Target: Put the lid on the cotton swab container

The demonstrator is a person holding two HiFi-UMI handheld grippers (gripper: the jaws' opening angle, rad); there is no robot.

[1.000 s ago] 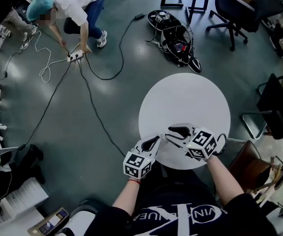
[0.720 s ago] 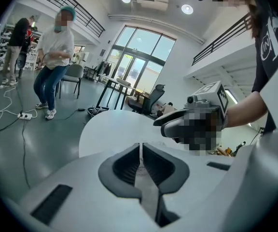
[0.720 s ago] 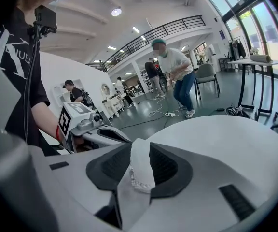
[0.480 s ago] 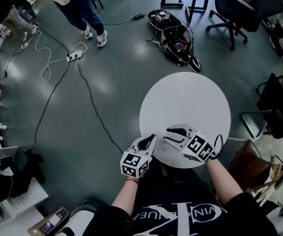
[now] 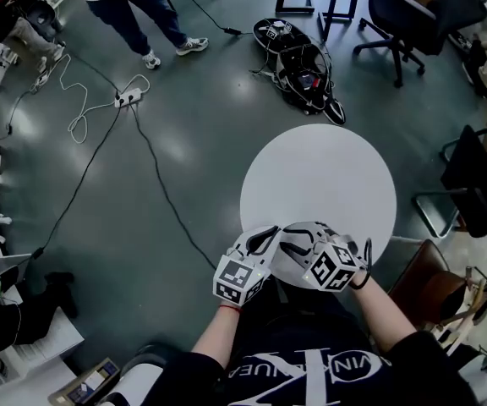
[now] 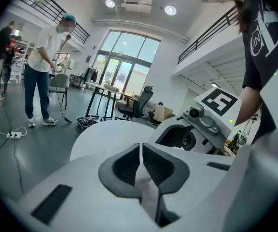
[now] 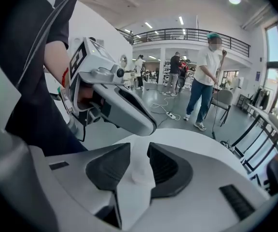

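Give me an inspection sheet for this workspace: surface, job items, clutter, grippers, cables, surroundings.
Surface: round white table, both grippers at its near edge.
Job's things: no cotton swab container or lid seen lying on the table. A small pale rounded item sits between the right gripper's jaws; cannot tell which it is.
Clutter: nothing seen on the table.
Grippers: left gripper has its jaws together, nothing clearly between them. Right gripper has its jaws apart, with the pads apparently against the pale item.
Cables: white cable with power strip and long black cables on the grey floor left of the table.
Surroundings: black office chair, black equipment pile, standing person.
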